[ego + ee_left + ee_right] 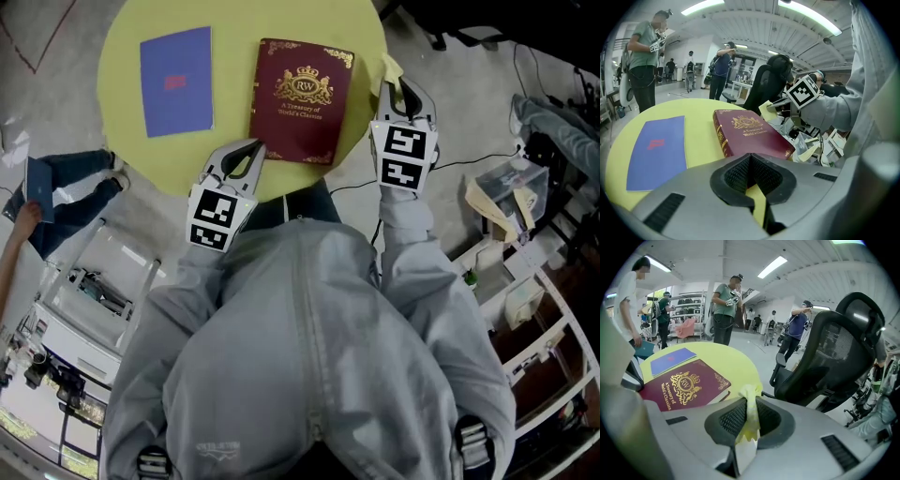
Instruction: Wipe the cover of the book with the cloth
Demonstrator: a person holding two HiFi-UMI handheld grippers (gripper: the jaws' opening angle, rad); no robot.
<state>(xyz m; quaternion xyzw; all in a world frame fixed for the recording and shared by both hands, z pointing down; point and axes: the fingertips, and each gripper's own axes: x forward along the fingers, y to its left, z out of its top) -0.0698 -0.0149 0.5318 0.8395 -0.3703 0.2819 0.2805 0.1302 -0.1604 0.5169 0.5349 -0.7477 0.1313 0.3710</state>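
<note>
Head view: right gripper jaws clamp the cloth beside the book on the bench, positioned for wiping; left gripper jaws together, empty.

The person wears a pale grey jacket with a centre zip and long grey sleeves. Strap buckles show at both shoulders. The left gripper and right gripper have smooth grey shells, black ribbed pads and cubes printed with black-and-white square markers.
</note>
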